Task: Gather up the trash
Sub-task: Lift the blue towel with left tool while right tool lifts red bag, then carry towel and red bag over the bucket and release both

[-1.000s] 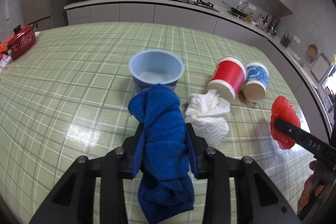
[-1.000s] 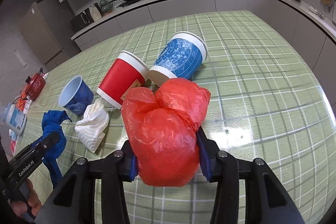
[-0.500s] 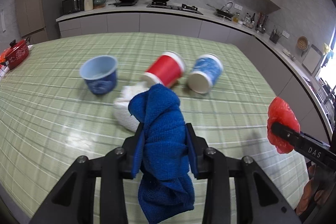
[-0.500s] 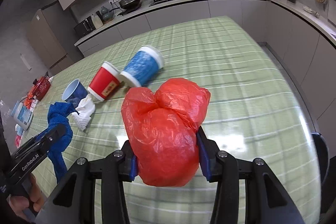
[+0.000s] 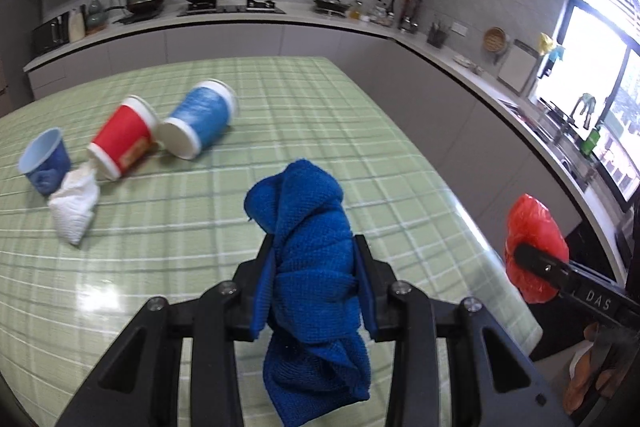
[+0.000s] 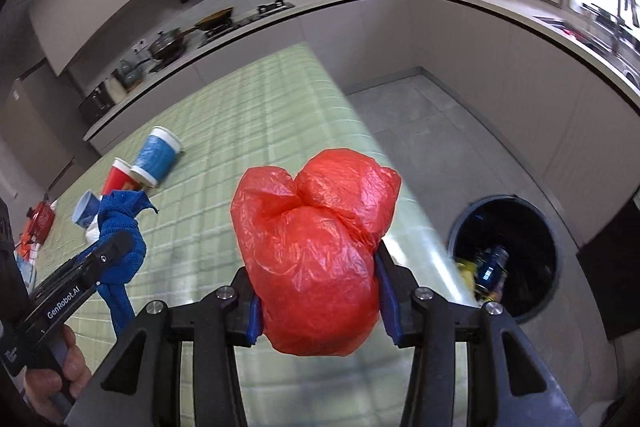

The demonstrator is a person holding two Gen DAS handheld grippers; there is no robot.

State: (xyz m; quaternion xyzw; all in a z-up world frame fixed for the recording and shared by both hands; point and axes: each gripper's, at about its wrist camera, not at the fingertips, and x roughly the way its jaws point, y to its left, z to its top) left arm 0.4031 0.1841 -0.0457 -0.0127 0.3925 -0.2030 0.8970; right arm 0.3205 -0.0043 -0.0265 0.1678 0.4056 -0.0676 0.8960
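— Kitchen behind, green checked table (image 5: 312, 131) under your tongs. What are you holding?

— Your left gripper (image 5: 316, 267) is clamped on the blue cloth (image 5: 312, 251); your right gripper (image 6: 320, 279) is clamped on the red plastic bag (image 6: 316, 247).

— And the bin?

— The black trash bin (image 6: 536, 291) sits on the floor, just right of your right tongs.

Two printed marks can be read. In the left wrist view, the white letters "DAS" stand on the black arm of the right tongs (image 5: 534, 259), low at the right of the picture, just behind the red bag they clamp. In the right wrist view, "GenRobot.AI" runs in white along the black arm of the left tongs (image 6: 116, 247), above the hand (image 6: 60, 379) that holds it. The red cup (image 5: 122, 139) on the bench carries a yellowish label, too blurred to read.
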